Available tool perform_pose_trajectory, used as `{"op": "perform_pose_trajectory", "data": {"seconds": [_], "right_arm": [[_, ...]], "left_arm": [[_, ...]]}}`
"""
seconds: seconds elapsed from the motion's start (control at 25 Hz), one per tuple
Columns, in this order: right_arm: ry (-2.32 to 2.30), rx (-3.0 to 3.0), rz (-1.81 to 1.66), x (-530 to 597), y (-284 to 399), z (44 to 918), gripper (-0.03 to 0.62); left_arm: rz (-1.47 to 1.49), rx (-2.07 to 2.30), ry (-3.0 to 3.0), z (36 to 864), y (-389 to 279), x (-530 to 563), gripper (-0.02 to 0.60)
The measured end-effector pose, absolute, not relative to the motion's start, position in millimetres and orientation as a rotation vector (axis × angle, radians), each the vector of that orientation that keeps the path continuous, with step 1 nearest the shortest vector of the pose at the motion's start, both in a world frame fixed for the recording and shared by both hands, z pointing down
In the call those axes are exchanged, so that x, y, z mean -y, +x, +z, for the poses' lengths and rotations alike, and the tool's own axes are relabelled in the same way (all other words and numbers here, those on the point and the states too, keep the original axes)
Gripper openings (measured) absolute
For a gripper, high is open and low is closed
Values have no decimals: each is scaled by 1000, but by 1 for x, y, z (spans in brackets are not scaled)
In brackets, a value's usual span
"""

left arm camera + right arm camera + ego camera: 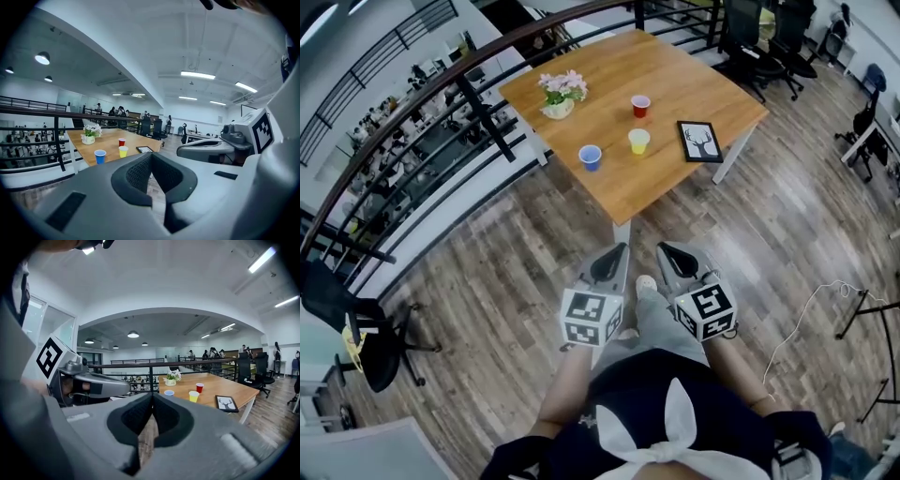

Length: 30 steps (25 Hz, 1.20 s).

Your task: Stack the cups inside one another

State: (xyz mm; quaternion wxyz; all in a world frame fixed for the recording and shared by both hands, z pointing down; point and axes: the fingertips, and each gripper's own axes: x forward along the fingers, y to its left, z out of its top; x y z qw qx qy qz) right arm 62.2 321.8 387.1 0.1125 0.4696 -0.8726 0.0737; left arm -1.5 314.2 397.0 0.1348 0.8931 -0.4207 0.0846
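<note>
Cups, three of them, stand apart on the wooden table [619,187], which lies well ahead of the person across a stretch of plank floor [487,272], with a dark railing [487,122] running past its left side. On the table, from the bigger things down, there is a framed picture [699,141] near the right edge and a flower pot [559,97] at the far left. Then come the blue cup [591,157] nearest the person, the yellow cup [638,141] to its right, and the red cup [640,106] beyond the yellow one. All three are upright, mouths up, none inside another, so I judge that no stacking has been done and the step in hand is the approach. The next move calls for walking up to the table's near edge, opening one set of jaws and bringing them round the wall of a cup. The blue or the yellow is the likely choice, being nearest, and it must be kept upright so it can go down into a neighbour. The left gripper [615,257] and right gripper [675,255] are held side by side before the body, over the floor and well short of the table, touching nothing. Each has its jaws closed, the ribbed pads meeting at the tips, and neither carries anything.
</note>
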Motion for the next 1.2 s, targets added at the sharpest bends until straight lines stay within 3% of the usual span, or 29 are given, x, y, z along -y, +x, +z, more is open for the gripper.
{"op": "perform_pose_trajectory", "data": {"seconds": [0.64,0.72,1.2], "right_arm": [[1240,2583,188,-191,53,393,0],[1215,2588,196,-173,53,395,50],[1183,2579,227,-80,81,411,126]], "left_arm": [[279,1259,2543,407,-2,-184,17],[288,1264,2531,411,-1,-168,17],[326,1313,2469,428,10,-92,17]]}}
